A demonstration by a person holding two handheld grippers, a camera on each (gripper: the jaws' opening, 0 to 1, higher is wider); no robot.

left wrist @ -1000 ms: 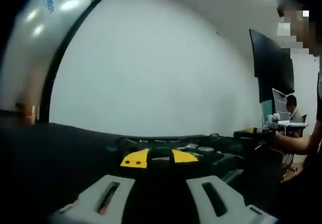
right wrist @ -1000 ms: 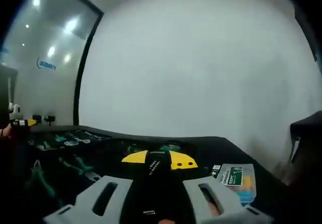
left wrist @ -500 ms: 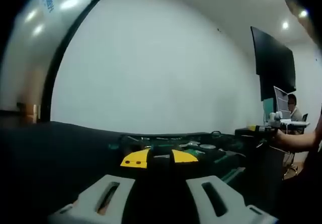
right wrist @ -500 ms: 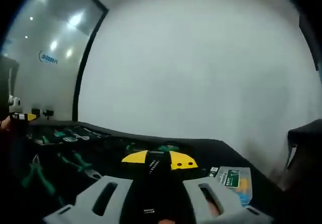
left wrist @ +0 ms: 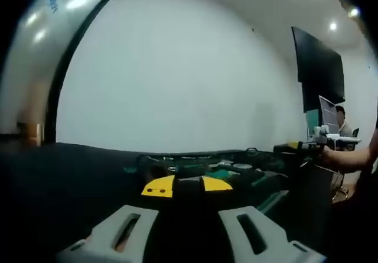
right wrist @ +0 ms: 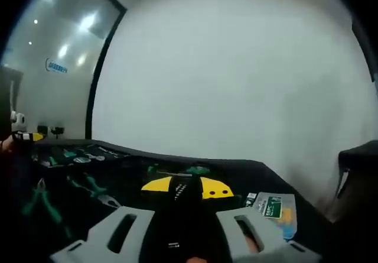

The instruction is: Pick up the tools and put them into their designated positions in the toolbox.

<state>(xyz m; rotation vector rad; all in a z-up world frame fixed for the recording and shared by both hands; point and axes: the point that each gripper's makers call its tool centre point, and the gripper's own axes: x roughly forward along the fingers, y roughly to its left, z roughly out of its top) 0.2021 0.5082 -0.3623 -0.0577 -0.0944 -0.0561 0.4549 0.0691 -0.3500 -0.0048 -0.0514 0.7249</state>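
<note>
Both claws low over the dark desk [left wrist: 53,174], pointed at a white wall.
Left claw [left wrist: 188,186] spread, nothing between. Right claw [right wrist: 186,190] pinching a black tool [right wrist: 183,207]. Green-handled tools [right wrist: 44,201] at 9 o'clock, toolbox [left wrist: 212,167] dead ahead of left claw.

Left gripper [left wrist: 188,186] empty, jaws apart; right gripper [right wrist: 186,191] clamping something dark.
</note>
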